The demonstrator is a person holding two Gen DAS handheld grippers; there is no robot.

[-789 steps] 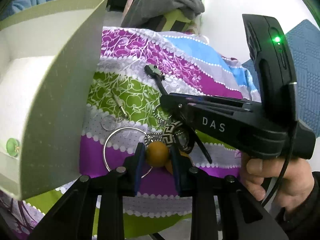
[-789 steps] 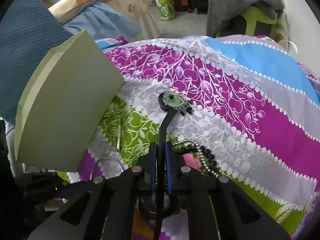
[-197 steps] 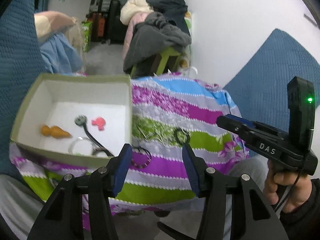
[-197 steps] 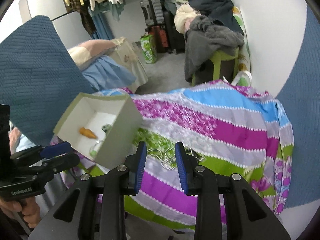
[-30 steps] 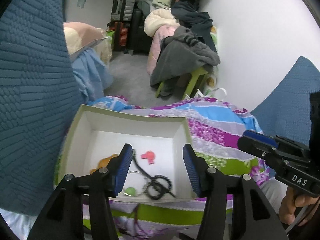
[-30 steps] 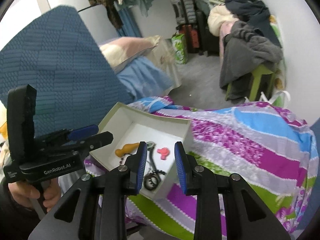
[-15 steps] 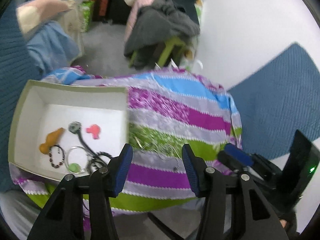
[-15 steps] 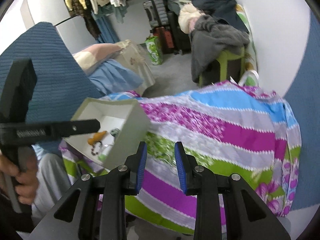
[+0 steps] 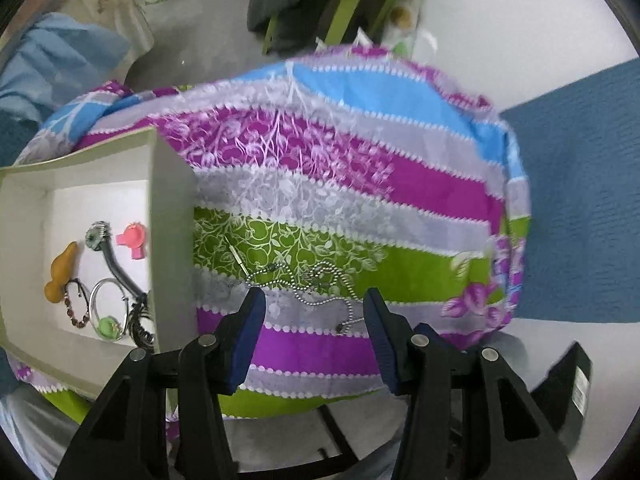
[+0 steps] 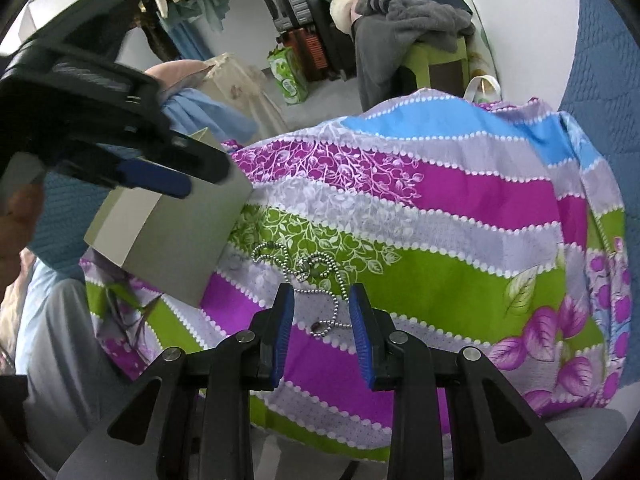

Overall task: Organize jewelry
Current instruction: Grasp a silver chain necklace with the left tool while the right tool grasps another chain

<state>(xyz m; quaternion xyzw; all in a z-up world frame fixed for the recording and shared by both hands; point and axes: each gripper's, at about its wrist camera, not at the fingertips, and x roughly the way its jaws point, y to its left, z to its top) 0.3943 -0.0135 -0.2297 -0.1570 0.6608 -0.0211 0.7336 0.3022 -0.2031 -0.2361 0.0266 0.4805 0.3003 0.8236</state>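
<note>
A silver ball-chain necklace [image 9: 316,284] lies in loops on the striped cloth [image 9: 360,184], just beyond both grippers; it also shows in the right wrist view [image 10: 312,268]. A thin metal pin [image 9: 237,257] lies left of it. The grey-green box [image 9: 172,240] at the left holds an orange gourd pendant [image 9: 62,270], a pink piece [image 9: 134,238], a black hair stick [image 9: 116,268], a bead bracelet [image 9: 76,304] and a ring bangle with a green stone [image 9: 106,308]. My left gripper [image 9: 314,320] is open and empty. My right gripper [image 10: 320,312] is open and empty above the chain's near end.
The left gripper's body [image 10: 100,120] hangs over the box [image 10: 172,236] in the right wrist view. Blue textured cushions [image 9: 580,200] flank the cloth-covered table. A green stool with grey clothes [image 10: 420,32] and suitcases stand on the floor behind.
Both grippers have come lower and closer to the cloth, and the ball chain now lies just ahead of their open jaws. The left gripper has swung right, away from the box.
</note>
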